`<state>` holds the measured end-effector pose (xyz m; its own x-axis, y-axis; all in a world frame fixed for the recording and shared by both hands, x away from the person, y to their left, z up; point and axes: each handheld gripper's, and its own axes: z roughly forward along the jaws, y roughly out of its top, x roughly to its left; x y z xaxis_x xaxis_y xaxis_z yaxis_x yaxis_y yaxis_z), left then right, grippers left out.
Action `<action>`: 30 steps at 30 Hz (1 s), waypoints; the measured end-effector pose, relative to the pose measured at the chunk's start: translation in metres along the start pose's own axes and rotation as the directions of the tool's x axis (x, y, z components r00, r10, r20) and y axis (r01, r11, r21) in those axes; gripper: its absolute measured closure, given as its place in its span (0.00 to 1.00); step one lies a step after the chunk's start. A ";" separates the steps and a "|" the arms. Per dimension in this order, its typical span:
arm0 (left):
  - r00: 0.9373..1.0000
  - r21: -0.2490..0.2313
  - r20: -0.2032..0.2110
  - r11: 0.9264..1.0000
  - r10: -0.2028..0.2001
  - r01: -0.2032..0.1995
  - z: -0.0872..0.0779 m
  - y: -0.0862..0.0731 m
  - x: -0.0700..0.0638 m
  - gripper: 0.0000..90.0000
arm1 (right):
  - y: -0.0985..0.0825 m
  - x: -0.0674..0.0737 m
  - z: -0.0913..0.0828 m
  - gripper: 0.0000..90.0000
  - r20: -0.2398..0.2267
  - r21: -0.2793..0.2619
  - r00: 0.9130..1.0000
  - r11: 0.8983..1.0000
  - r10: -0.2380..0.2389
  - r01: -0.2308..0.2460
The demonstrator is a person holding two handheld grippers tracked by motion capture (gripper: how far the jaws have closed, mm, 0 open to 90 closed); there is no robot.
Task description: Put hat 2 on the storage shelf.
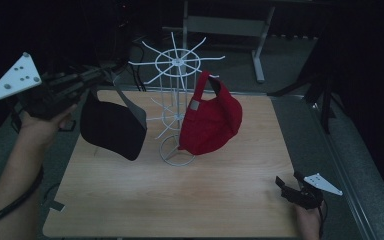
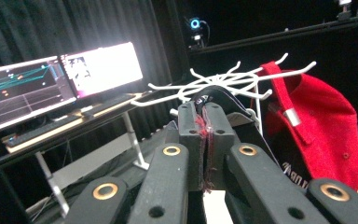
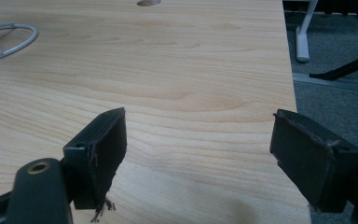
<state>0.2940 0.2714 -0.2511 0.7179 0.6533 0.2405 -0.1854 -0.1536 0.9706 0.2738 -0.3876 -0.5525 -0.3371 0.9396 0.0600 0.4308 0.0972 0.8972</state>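
My left claw [image 1: 101, 74], clamped on the black cap's [image 1: 112, 130] strap, lifts it beside the white wire rack [image 1: 176, 95]; right claw [image 3: 214, 158] gapes empty over the table's [image 1: 180, 195] right edge; cap lettering unreadable.

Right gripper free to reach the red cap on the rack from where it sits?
Probably yes. The right gripper rests open near the table's front right corner, holding nothing, and bare wood lies between it and the red cap hanging on the white wire rack. The left gripper holds the black cap on the rack's other side.

White lettering shows on the black cap [image 2: 294, 171] beside the red cap [image 2: 321, 126], too cropped to read.
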 end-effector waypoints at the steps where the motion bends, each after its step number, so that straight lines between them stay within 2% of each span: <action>1: 1.000 -0.008 -0.004 1.000 0.007 -0.007 0.003 0.002 0.001 0.99 | 0.000 0.000 0.000 0.20 -0.001 0.000 1.000 1.000 0.000 0.000; 7: 1.000 -0.026 -0.014 1.000 0.001 -0.002 0.015 0.009 0.006 0.99 | 0.000 0.000 0.000 0.20 -0.001 -0.003 1.000 1.000 0.002 -0.002; 10: 1.000 -0.019 -0.017 1.000 0.015 -0.016 0.022 0.016 0.008 0.99 | 0.000 -0.001 -0.001 0.20 -0.002 -0.002 1.000 1.000 0.001 -0.001; 11: 0.999 -0.004 -0.020 1.000 0.028 -0.028 0.027 0.019 0.010 0.99 | 0.000 -0.001 -0.001 0.20 -0.003 -0.002 1.000 1.000 0.002 -0.002; 18: 0.998 0.025 -0.034 0.999 0.046 -0.045 0.043 0.025 0.018 0.99 | 0.000 -0.001 -0.001 0.20 -0.004 -0.003 1.000 1.000 0.002 -0.002; 24: 0.998 0.040 -0.039 0.998 0.045 -0.044 0.054 0.024 0.022 0.99 | 0.000 -0.001 -0.001 0.20 -0.007 -0.004 1.000 1.000 0.005 -0.005; 30: 0.998 0.080 -0.051 0.996 0.035 -0.031 0.066 0.017 0.025 0.99 | 0.000 -0.002 -0.001 0.20 -0.009 -0.007 1.000 1.000 0.007 -0.007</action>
<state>0.3536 0.2364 -0.2283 0.6760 0.6843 0.2736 -0.1535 -0.2324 0.9604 0.2732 -0.3896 -0.5524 -0.3414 0.9373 0.0705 0.4275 0.0881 0.8997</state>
